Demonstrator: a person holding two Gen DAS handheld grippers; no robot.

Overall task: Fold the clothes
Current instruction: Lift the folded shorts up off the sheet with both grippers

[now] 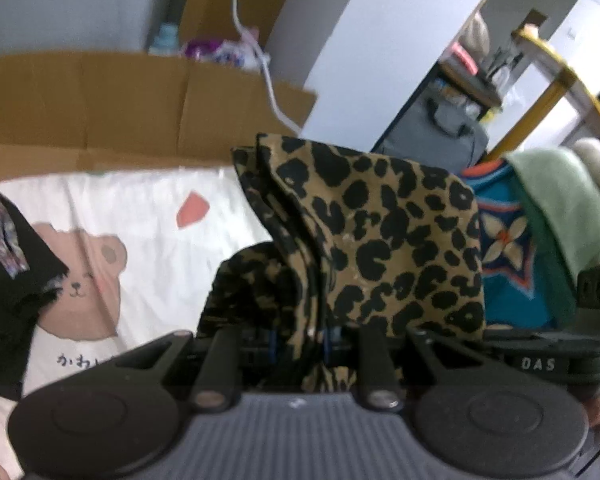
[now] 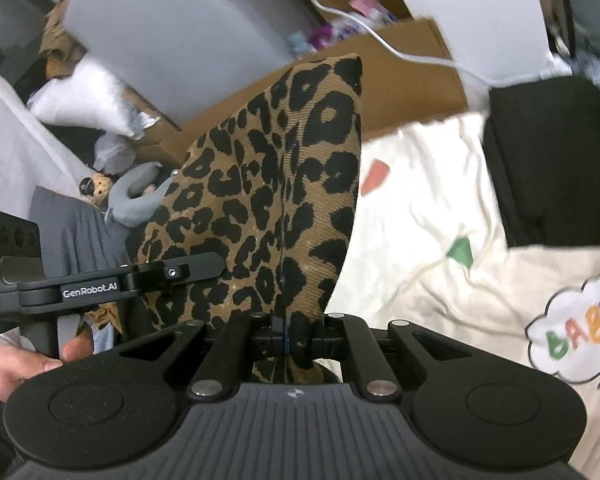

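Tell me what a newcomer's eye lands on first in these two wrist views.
The leopard-print garment fills the middle of both views, pinched by the left gripper and the right gripper. Beneath it lies a cream cartoon blanket with a pink bear. On the right of the left wrist view sit teal patterned clothes under a green towel.

light: even, soft | blur: bkgd smeared | edges: fisheye-bent, dark corners

The leopard-print garment (image 2: 284, 184) is matt ribbed cloth, the cartoon-printed sheet (image 2: 420, 240) at right soft creased cotton-like fabric, the gripper housing (image 2: 288, 432) matt ridged plastic with shiny metal pins.
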